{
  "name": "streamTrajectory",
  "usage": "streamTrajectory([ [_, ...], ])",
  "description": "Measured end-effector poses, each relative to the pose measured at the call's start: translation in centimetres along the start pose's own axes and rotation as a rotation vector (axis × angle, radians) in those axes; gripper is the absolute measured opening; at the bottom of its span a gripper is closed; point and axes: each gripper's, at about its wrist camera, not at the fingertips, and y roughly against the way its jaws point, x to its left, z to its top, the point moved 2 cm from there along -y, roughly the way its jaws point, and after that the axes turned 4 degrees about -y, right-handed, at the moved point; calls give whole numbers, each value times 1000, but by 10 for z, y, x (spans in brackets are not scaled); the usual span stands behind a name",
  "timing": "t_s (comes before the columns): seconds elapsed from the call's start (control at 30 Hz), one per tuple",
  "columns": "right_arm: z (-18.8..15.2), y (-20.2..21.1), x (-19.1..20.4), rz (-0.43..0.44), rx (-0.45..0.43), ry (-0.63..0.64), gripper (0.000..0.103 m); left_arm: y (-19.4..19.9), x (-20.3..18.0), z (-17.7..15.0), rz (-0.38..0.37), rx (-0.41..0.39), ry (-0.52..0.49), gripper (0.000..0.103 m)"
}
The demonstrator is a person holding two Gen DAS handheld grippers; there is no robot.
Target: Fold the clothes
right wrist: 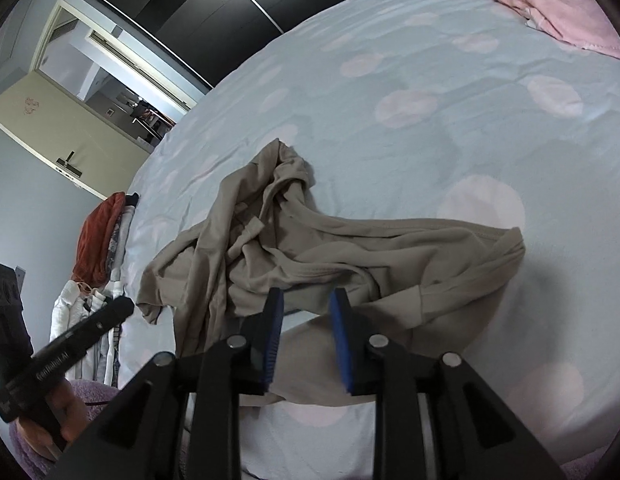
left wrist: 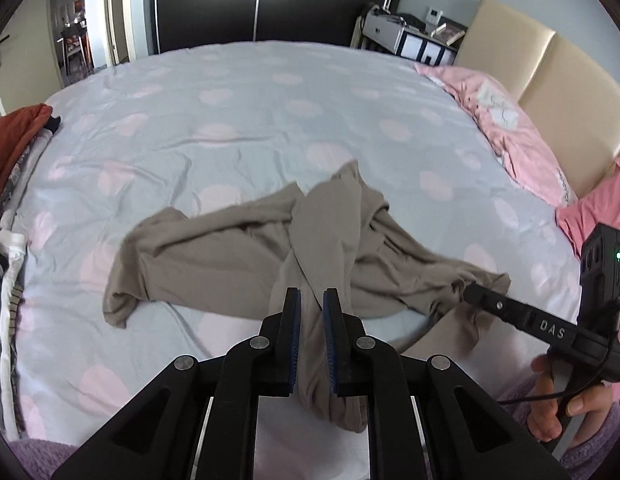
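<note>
Between the blue pads of the left gripper point(left wrist: 311, 304) a strand of the taupe garment point(left wrist: 237, 252) runs down, jaws drawn close and clamped on that fabric, which hangs bunched below the pads in the left wrist view. Right gripper point(right wrist: 305, 304) jaws stand apart, pads not pressing anything; the garment's near edge lies under and between them, flat on the sheet. Seen from the left wrist view, the right gripper's tip sits at the garment's right end, touching or just at the cloth there; cannot tell if it pinches. A hand point(left wrist: 566, 396) grips its handle, lilac fuzzy sleeve at the wrist.

Garment lies crumpled across the near middle of the bed sheet point(left wrist: 249, 112), pale blue with pink dots; one sleeve-like flap reaches left, a bunched ridge rises in the centre, a hemmed edge trails right.

Further out: stack of folded clothes point(left wrist: 13, 168) at the sheet's left edge, rust-orange piece on top. Pink pillows point(left wrist: 506, 128) at the right, against a cream headboard point(left wrist: 550, 72). Dark wardrobe point(left wrist: 249, 0) behind the bed's far side. Nothing lies between either gripper and the garment.
</note>
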Motion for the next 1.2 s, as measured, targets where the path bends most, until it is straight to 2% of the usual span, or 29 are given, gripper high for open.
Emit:
streamTrajectory([
  [0.07, 0, 1, 3, 21, -7, 6, 24, 1, 2, 4, 3, -13, 3, 13],
  [0.17, -1, -5, 11, 57, 2, 26, 24, -5, 0, 8, -35, -5, -8, 13],
  [0.3, 0, -21, 29, 48, 24, 83, 24, -22, -18, 13, -35, 3, -93, 14],
  [0.4, -2, -32, 37, 59, 54, 123, 24, -36, -27, 12, -31, 45, -138, 21],
  [0.57, -9, -47, 51, 119, 119, 198, 24, -50, -18, 4, -3, 126, -128, 22],
  [0.7, -17, -59, 64, 157, 174, 252, 24, -44, -13, -4, -92, 174, -88, 28],
  [0.83, -24, -69, 68, 158, 221, 281, 24, -45, -18, -15, -86, 220, -115, 28],
  [0.97, -24, -76, 64, 173, 255, 253, 24, -52, -20, -22, -84, 272, -127, 28],
  [1.13, -24, -84, 60, 203, 293, 219, 24, -71, -12, -27, -35, 344, -98, 27],
  [1.2, -25, -89, 61, 214, 309, 207, 24, -75, -11, -27, -11, 349, -97, 25],
])
